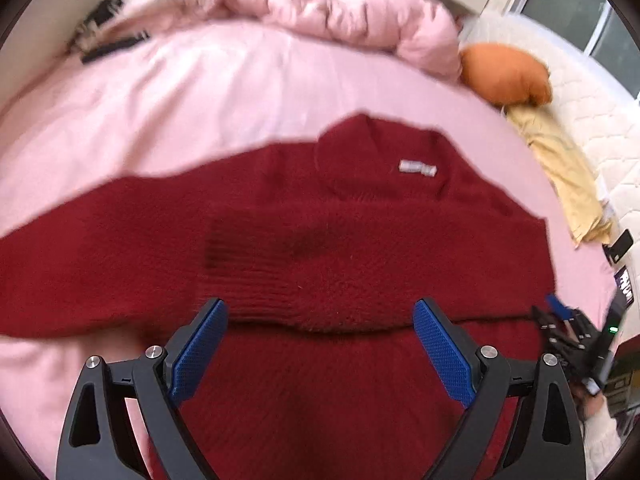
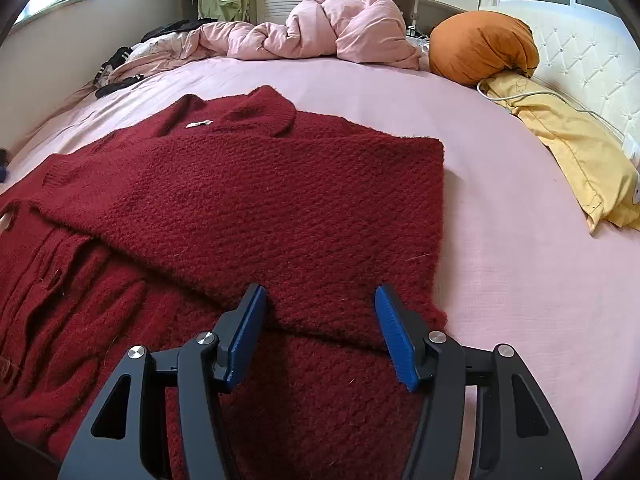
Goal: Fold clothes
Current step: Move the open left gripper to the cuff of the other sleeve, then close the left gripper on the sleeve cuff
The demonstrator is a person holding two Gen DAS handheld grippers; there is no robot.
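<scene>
One red sweater (image 2: 248, 200) lies centre frame on the bed (image 2: 500, 240), one sleeve folded across. Left gripper (image 1: 320, 344) wide, right gripper (image 2: 320, 332) half-spread; both empty. Sweater hem cut off below.

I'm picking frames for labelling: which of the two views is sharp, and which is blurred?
Left wrist view: motion-smeared; the red sweater and its neck label are soft, only the left claw is crisp. Right wrist view: sharp, the knit texture is clear; daylight, soft shadows, strong fisheye bending at the edges.

Soft daylight, left view motion-blurred.
</scene>
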